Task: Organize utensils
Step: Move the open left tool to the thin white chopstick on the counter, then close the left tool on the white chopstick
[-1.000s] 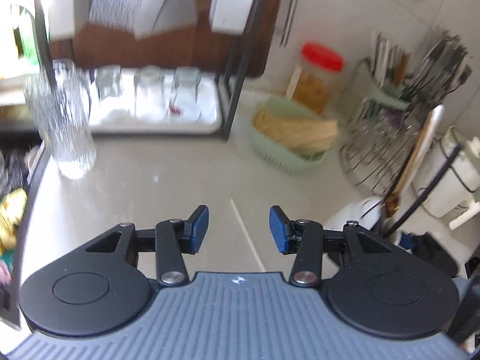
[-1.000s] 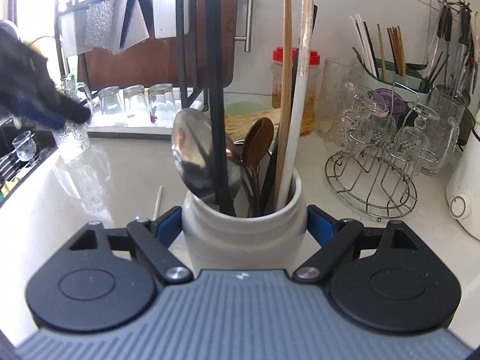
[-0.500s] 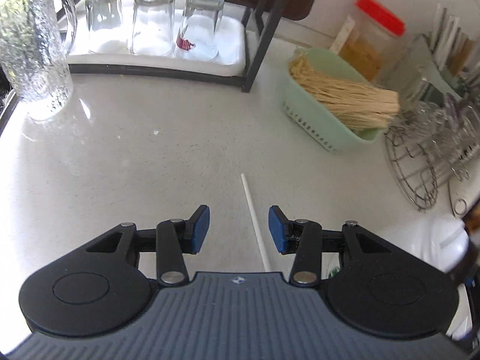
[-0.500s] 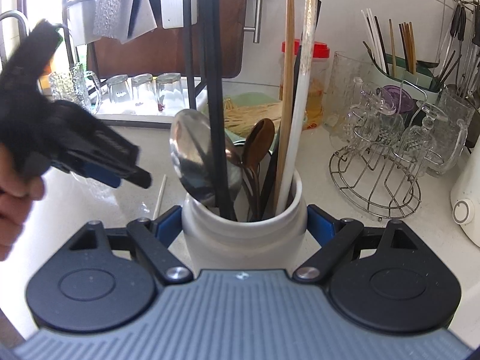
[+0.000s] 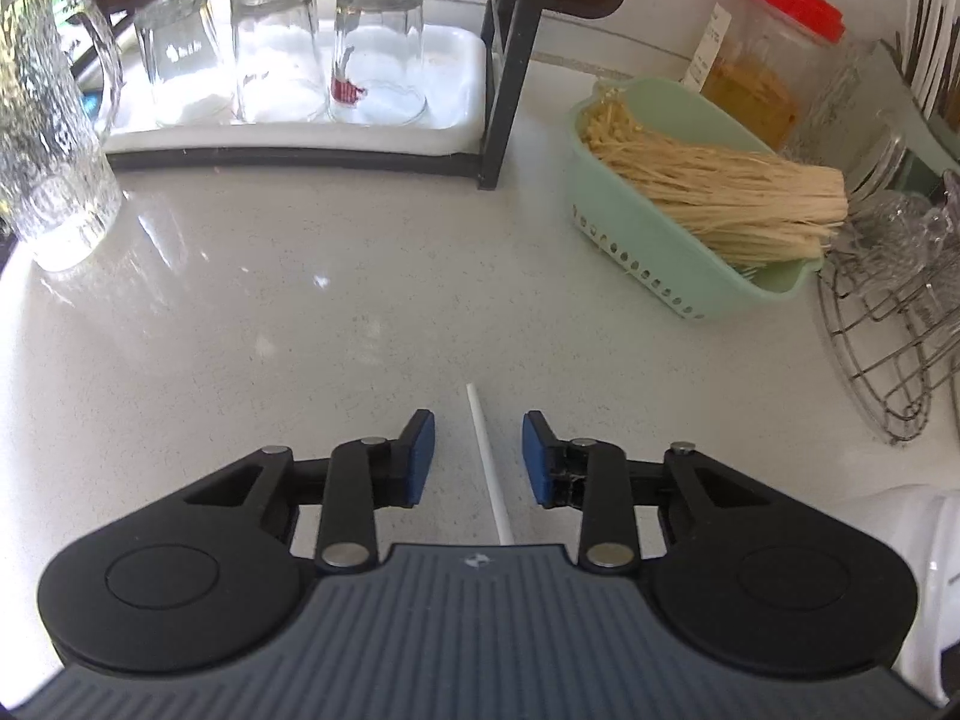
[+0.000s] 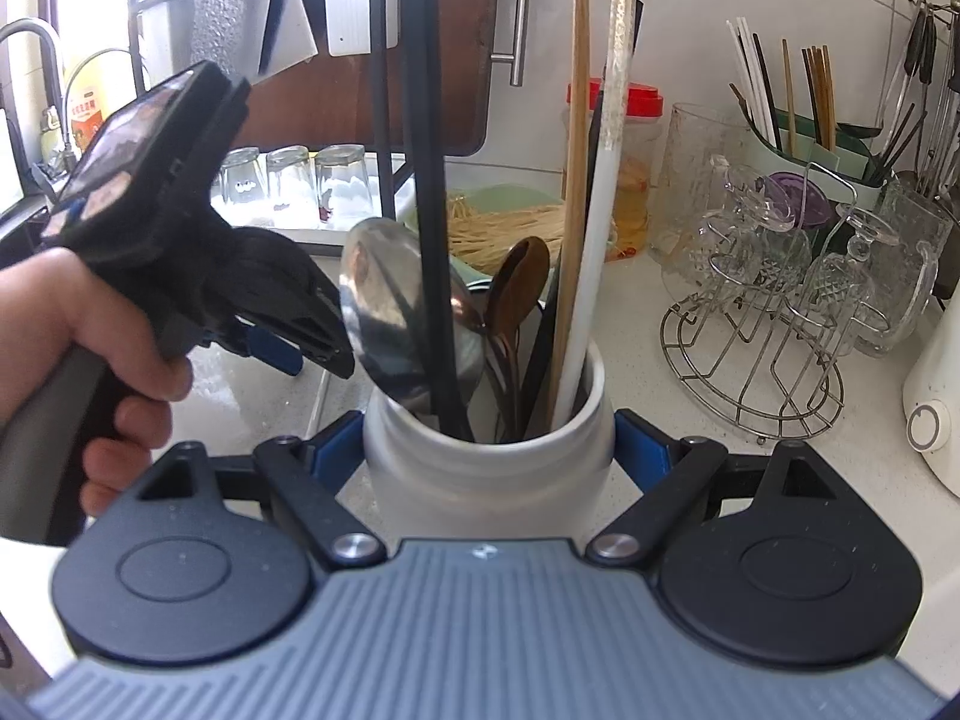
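Observation:
A white chopstick [image 5: 487, 461] lies on the pale counter [image 5: 300, 324]. My left gripper [image 5: 478, 450] is open, low over the counter, with the chopstick between its blue pads and not touching them. It also shows in the right wrist view [image 6: 282, 354], left of the jar. My right gripper [image 6: 489, 450] is shut on a white ceramic utensil jar [image 6: 486, 480]. The jar holds a steel spoon [image 6: 390, 324], a brown spoon [image 6: 516, 288], a wooden chopstick [image 6: 573, 180], a white chopstick [image 6: 606, 210] and a black utensil handle [image 6: 432, 240].
A green basket of dry noodles [image 5: 690, 222] sits right of centre. A white tray with three upturned glasses [image 5: 276, 60] stands under a black rack at the back. A glass pitcher [image 5: 42, 138] is at the left. A wire glass stand [image 6: 774, 324] and a red-lidded jar [image 5: 762, 60] are at the right.
My left gripper has tilted down and dropped toward the counter, bringing the white chopstick between its open pads. My right gripper keeps its hold on the jar and has not moved.

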Motion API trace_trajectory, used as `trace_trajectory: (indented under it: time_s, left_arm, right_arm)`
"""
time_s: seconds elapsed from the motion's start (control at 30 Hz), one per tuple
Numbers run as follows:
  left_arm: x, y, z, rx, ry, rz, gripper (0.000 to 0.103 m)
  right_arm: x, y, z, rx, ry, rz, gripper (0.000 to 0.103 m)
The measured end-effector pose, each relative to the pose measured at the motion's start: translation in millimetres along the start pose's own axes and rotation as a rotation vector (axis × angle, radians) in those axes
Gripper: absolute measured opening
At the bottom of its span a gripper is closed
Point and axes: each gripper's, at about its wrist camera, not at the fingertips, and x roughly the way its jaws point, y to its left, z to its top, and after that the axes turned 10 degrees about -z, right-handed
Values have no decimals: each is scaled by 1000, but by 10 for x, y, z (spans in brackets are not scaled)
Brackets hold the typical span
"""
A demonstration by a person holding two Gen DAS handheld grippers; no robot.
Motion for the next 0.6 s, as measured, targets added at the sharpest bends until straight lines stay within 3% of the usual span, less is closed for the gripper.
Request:
trace_trajectory:
  time_s: [0.1,0.27,0.33,0.6]
  left_arm:
    - [33,-28,16,12,-9,25,28]
    - [95,-165,20,115,24,107,9]
    - [108,-212,15,138,38,120,7]
    - [-51,-187,-37,105,29,61,3]
  right_arm:
    - [1,-14,-3,-7,-2,10,90]
    - [6,-22,-1,-14,-3,19,90]
    - [11,-17,4,-12,-2,18,90]
    - [14,-17,3,-9,-2,18,90]
